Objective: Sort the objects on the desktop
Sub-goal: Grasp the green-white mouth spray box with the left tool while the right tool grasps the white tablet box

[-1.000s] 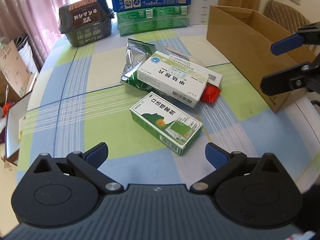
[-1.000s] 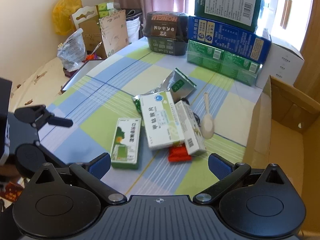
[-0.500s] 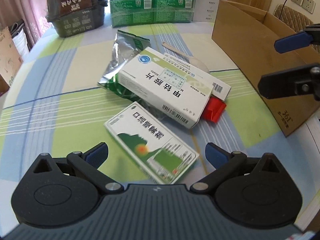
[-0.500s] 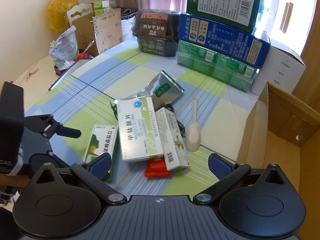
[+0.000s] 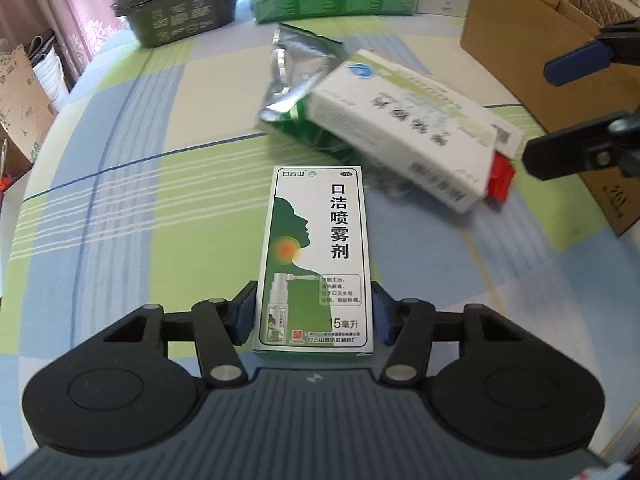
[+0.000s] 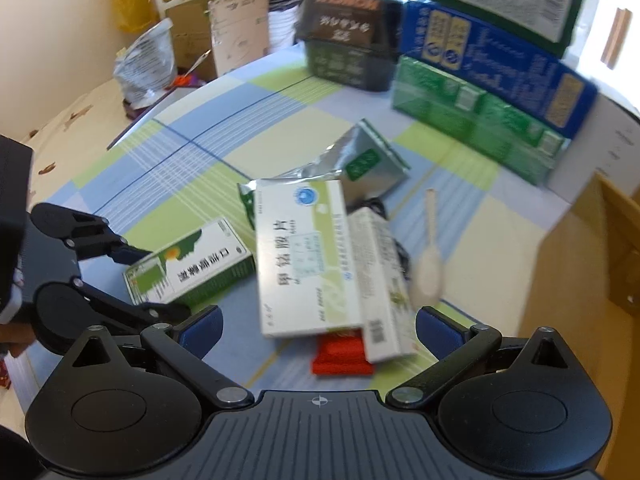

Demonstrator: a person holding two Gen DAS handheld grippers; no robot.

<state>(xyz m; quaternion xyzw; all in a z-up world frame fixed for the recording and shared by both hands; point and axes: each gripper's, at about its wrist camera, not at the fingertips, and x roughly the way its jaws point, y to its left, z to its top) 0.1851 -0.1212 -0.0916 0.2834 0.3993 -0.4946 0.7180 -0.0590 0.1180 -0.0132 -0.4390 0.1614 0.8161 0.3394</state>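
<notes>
My left gripper (image 5: 314,316) is shut on the near end of a green-and-white spray box (image 5: 316,248), which lies on the checked tablecloth; it also shows in the right wrist view (image 6: 192,268). Beyond it lies a pile: a large white medicine box (image 5: 404,132), a silver foil pouch (image 5: 296,80) and a red packet (image 5: 500,178). My right gripper (image 6: 318,330) is open and empty, hovering over the near end of the large white box (image 6: 308,256), a narrower white box (image 6: 380,280) and the red packet (image 6: 344,358). A white spoon (image 6: 428,264) lies to the right.
An open cardboard box (image 5: 532,64) stands at the right of the table (image 6: 580,264). Stacked green and blue cartons (image 6: 488,76) and a dark food container (image 6: 348,40) line the far edge. Bags and cardboard (image 6: 192,36) stand beyond the table's left side.
My left gripper has moved onto the green spray box and shut on it. My right gripper has come forward and lower over the pile, staying open.
</notes>
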